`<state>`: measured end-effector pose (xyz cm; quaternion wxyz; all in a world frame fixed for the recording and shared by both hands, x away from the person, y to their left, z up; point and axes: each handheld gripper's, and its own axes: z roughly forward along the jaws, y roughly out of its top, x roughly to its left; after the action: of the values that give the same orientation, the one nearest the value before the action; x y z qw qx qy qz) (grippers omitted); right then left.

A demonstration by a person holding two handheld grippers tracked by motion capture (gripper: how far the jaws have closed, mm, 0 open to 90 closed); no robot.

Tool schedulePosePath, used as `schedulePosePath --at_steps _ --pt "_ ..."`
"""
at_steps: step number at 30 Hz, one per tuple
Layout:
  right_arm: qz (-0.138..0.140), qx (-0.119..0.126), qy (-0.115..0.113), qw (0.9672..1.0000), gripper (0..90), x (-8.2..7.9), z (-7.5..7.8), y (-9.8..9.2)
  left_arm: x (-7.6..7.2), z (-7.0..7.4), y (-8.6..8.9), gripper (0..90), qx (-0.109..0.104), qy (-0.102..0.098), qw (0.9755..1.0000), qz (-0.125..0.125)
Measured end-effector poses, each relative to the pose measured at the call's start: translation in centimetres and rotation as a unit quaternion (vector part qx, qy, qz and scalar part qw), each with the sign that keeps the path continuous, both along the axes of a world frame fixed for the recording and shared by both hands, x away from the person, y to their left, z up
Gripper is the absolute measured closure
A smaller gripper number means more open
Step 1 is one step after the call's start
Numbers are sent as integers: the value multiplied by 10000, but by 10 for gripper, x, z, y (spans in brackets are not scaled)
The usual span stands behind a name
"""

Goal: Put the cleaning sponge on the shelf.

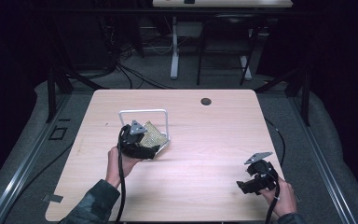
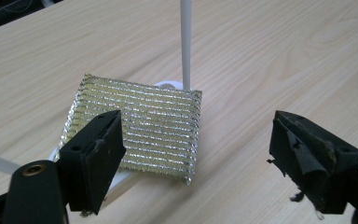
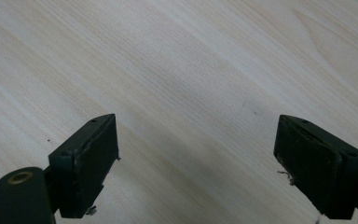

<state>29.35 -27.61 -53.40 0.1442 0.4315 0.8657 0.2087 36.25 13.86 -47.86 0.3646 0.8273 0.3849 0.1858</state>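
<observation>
My left gripper (image 2: 193,154) sits with jaws wide apart, hovering just short of the pad (image 2: 137,128), which lies on the foot of the white rack (image 1: 167,122) near the table (image 1: 205,154) centre-left. In the left gripper view the pad is a ribbed metallic square, tilted, its near edge propped on the rack's base and one corner hanging toward the wood; the left jaw overlaps its near-left corner in the picture, the right jaw is well off to the side over bare table. Nothing gripped yet. I'd judge the step as a grasp of the pad: I need to shift left so the near edge sits between both jaws, come in low along that raised edge, and close on the edge rather than the flat face (thin and probably limp, so a corner pinch may fold it). Keep clear of the rack's upright post (image 2: 185,42) just behind. My right gripper (image 3: 196,165) is parked over bare wood at the near-right, jaws apart, holding nothing.
</observation>
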Motion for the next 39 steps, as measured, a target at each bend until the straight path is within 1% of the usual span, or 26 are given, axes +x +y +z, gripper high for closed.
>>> schedulePosePath --at_steps 3,6,7,8,11,12,13,16,17,18,20,22,26,28,29,30,32,34,35,37,38,39 --pt "-5 -13 3 10000 134 0 0 0 -6 0 4 153 -7 -7 10000 27" --pt "-13 -5 -1 10000 134 -1 0 1 -11 0 9 131 55 54 10000 25" --pt "-14 -16 -8 10000 134 -1 0 1 -13 0 10 118 35 37 10000 46" --pt "-12 -32 -14 10000 134 -1 0 0 -16 0 11 111 52 69 10000 44" --pt "-17 -58 3 10000 134 -1 0 -1 -23 -1 15 89 74 71 9999 70" --pt "-35 -53 21 10000 134 -1 0 -1 -26 -2 17 80 121 90 9999 50" --pt "-30 -43 -8 10000 134 -1 0 -1 -28 -2 18 67 145 81 9999 44" --pt "-31 -61 -12 10000 134 -1 0 -1 -34 -5 22 47 168 117 9998 74" --pt "-38 -63 -22 10000 134 -2 0 -1 -36 -5 23 31 205 143 9997 84" --pt "-45 -65 -25 10000 134 -2 0 -1 -38 -7 25 23 191 160 9997 85" --pt "-53 -60 -13 10000 134 -2 -1 -1 -41 -10 29 3 193 259 9995 59" --pt "-41 -78 -10 10000 134 -3 -1 -1 -44 -13 32 1 196 310 9993 54" --pt "-79 -63 35 9999 134 -4 -1 -2 -50 -18 37 0 153 332 9993 18" --pt "-75 -95 20 9999 134 -5 -1 -3 -52 -21 39 0 144 400 9991 -4" --pt "-102 -77 15 9999 134 -5 -2 -3 -53 -23 39 0 173 418 9990 -19" --pt "-106 -73 19 9999 134 -6 -2 -3 -54 -25 40 0 180 478 9987 -29" --pt "-106 -105 19 9999 134 -6 -2 -4 -55 -29 42 0 218 547 9983 -49" --pt "-107 -129 40 9999 134 -6 -2 -4 -56 -34 42 0 339 584 9977 -1" --pt "-105 -140 41 9998 134 -6 -3 -4 -56 -36 43 0 436 641 9970 61" --pt "-92 -159 45 9998 134 -6 -3 -3 -56 -40 43 0 494 714 9961 139" --pt "-81 -165 49 9998 134 -6 -3 -3 -55 -41 44 0 492 768 9958 103" --pt "-86 -162 45 9998 134 -6 -4 -3 -54 -43 44 0 457 790 9957 131"
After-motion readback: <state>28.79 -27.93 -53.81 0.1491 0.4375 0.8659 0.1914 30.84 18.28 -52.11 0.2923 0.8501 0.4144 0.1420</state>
